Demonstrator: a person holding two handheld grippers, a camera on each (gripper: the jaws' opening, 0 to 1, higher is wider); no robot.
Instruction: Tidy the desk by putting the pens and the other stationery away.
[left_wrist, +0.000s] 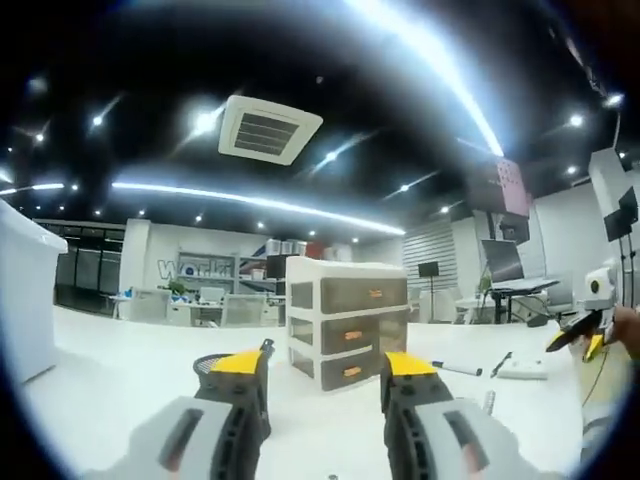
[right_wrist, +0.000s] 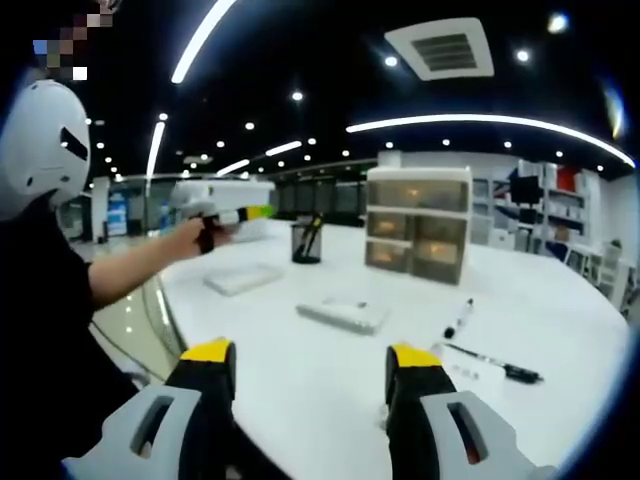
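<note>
Two grippers hang over the white tabletop (right_wrist: 300, 380), both with jaws wide apart and nothing between them: the left gripper (left_wrist: 323, 372) faces a small drawer unit (left_wrist: 346, 322), the right gripper (right_wrist: 311, 362) looks across at it from farther off. A marker (right_wrist: 458, 319) and a black pen (right_wrist: 495, 364) lie apart near the right gripper. A mesh pen cup (right_wrist: 306, 242) stands left of the drawers, with pens in it.
</note>
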